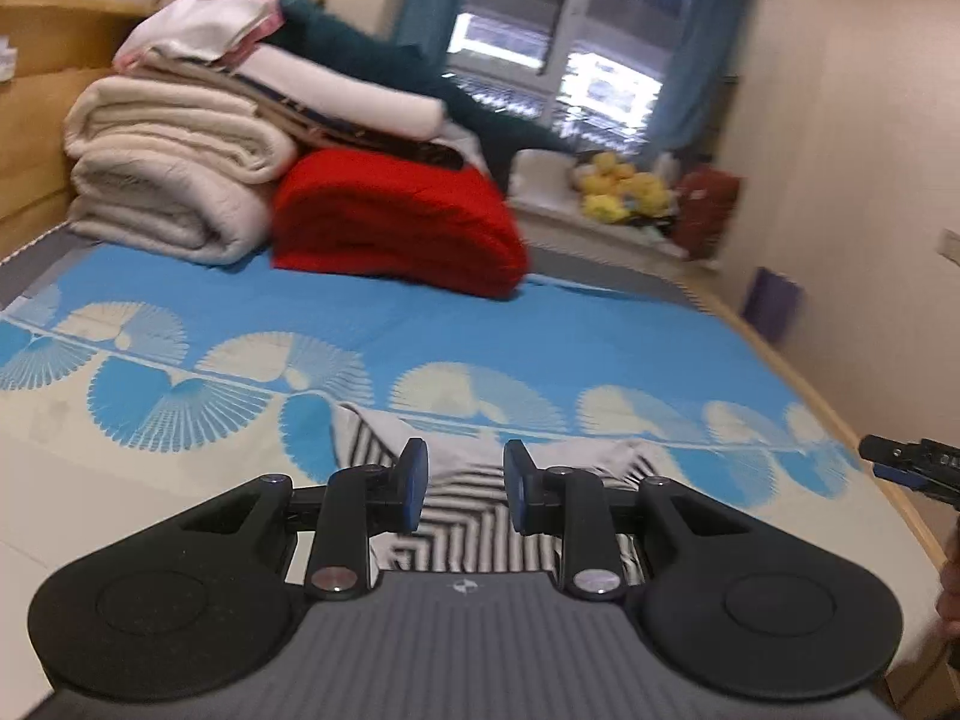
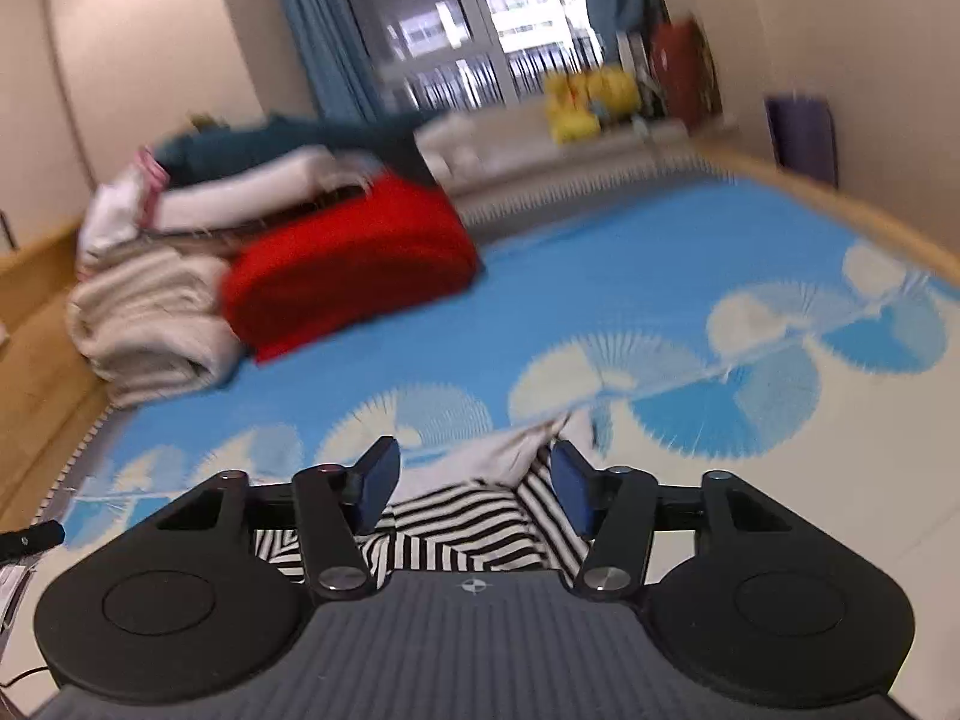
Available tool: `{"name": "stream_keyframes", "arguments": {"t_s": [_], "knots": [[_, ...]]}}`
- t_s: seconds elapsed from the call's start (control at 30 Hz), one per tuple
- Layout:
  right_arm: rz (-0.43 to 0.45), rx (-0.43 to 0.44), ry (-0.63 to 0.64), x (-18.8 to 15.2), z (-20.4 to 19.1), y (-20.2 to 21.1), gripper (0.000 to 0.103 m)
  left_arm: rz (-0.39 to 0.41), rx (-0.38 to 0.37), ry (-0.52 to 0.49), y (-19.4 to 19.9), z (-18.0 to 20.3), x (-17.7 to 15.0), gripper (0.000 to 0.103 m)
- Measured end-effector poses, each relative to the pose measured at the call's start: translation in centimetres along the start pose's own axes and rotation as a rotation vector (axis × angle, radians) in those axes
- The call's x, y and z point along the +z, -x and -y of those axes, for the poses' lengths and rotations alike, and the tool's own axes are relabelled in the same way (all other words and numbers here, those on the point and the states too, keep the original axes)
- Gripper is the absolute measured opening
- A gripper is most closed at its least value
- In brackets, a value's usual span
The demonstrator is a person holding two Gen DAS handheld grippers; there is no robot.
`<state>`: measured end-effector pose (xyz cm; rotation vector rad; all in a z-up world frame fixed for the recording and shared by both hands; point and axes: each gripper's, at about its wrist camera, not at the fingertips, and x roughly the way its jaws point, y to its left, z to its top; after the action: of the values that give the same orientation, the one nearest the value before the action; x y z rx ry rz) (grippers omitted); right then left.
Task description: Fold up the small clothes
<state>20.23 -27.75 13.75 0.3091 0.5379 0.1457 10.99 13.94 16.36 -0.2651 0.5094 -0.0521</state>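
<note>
Place: we see a home bedroom.
Evidence: bed [image 1: 540, 324] under blue patterned sheet, folded quilts [image 1: 174, 180], curtained window [image 1: 564, 18], plush toys [image 1: 624, 186].

Both wrist views look slightly downward along their fingers, close above the striped garment [image 1: 456, 522], sharing the bed [image 1: 420, 324] and window [image 1: 558, 18].

Black left gripper [image 1: 465, 492] and right gripper [image 2: 474, 489], blue pads, silver screws, grey ribbed bodies.
</note>
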Motion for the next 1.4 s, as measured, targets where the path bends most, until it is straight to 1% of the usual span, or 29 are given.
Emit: {"name": "stream_keyframes", "arguments": {"t_s": [0.07,0.1,0.17,0.23,0.27,0.3,0.33,0.37,0.4,0.43,0.47,0.5,0.53,0.57,0.6,0.67,0.7,0.83,0.97,1.1,1.3,1.37,1.4], "knots": [[0.041,-0.005,0.014,-1.2,1.7,3.1,0.063,-0.009,-0.028,-0.010,1.1,0.1,-2.0,0.029],[0.044,-0.022,0.016,-2.1,2.5,3.8,0.063,-0.027,-0.038,-0.014,1.3,0.1,-3.4,0.029],[0.010,-0.059,-0.003,-4.0,4.8,4.5,0.063,-0.067,-0.043,-0.007,0.9,-0.6,-5.7,0.029],[-0.035,-0.089,-0.014,-6.1,6.8,4.2,0.063,-0.127,-0.019,0.030,-0.5,-2.1,-8.3,0.029],[-0.075,-0.112,-0.013,-7.3,7.9,3.7,0.063,-0.157,-0.003,0.057,-1.1,-3.0,-9.6,0.029],[-0.107,-0.129,-0.008,-8.4,8.5,3.1,0.062,-0.238,0.037,0.106,-2.5,-4.1,-10.5,0.029],[-0.145,-0.146,-0.003,-9.5,9.1,2.5,0.062,-0.327,0.076,0.177,-3.8,-5.3,-11.0,0.029],[-0.216,-0.160,-0.012,-10.4,9.7,1.6,0.062,-0.358,0.082,0.245,-4.6,-6.5,-11.5,0.031],[-0.289,-0.156,-0.049,-10.9,10.2,0.5,0.062,-0.409,0.098,0.288,-5.5,-7.3,-11.9,0.032],[-0.330,-0.134,-0.099,-11.4,10.8,0.0,0.062,-0.460,0.116,0.307,-6.3,-7.9,-12.4,0.032],[-0.375,-0.121,-0.143,-11.8,11.5,-0.8,0.062,-0.510,0.137,0.313,-7.1,-8.2,-13.0,0.036],[-0.422,-0.125,-0.173,-12.2,12.0,-1.7,0.062,-0.562,0.148,0.316,-7.8,-8.5,-13.7,0.043],[-0.465,-0.137,-0.196,-12.6,12.4,-2.4,0.062,-0.606,0.149,0.323,-8.4,-8.7,-14.3,0.047],[-0.509,-0.154,-0.220,-13.1,13.0,-3.2,0.062,-0.638,0.149,0.327,-8.9,-9.1,-14.9,0.052],[-0.537,-0.167,-0.234,-13.5,13.2,-3.6,0.062,-0.665,0.160,0.323,-9.4,-9.3,-15.3,0.053],[-0.584,-0.200,-0.258,-14.4,13.6,-4.0,0.062,-0.690,0.197,0.300,-9.8,-9.3,-15.8,0.055],[-0.602,-0.215,-0.270,-14.7,13.8,-4.2,0.062,-0.697,0.209,0.298,-9.9,-9.3,-15.9,0.058],[-0.644,-0.246,-0.269,-15.7,13.5,-4.3,0.063,-0.747,0.223,0.337,-10.0,-9.6,-17.0,0.059],[-0.690,-0.249,-0.250,-16.5,13.6,-4.8,0.063,-0.793,0.235,0.345,-11.2,-9.4,-17.8,0.059],[-0.724,-0.258,-0.261,-17.0,13.9,-5.1,0.063,-0.801,0.248,0.350,-11.3,-9.3,-17.9,0.058],[-0.738,-0.247,-0.231,-17.4,13.2,-5.3,0.063,-0.802,0.255,0.338,-11.3,-8.8,-18.0,0.057],[-0.736,-0.241,-0.209,-17.5,12.7,-5.3,0.056,-0.803,0.255,0.332,-11.3,-8.7,-18.1,0.057],[-0.735,-0.236,-0.200,-17.5,12.6,-5.5,0.050,-0.804,0.254,0.331,-11.3,-8.6,-18.1,0.057]]}}
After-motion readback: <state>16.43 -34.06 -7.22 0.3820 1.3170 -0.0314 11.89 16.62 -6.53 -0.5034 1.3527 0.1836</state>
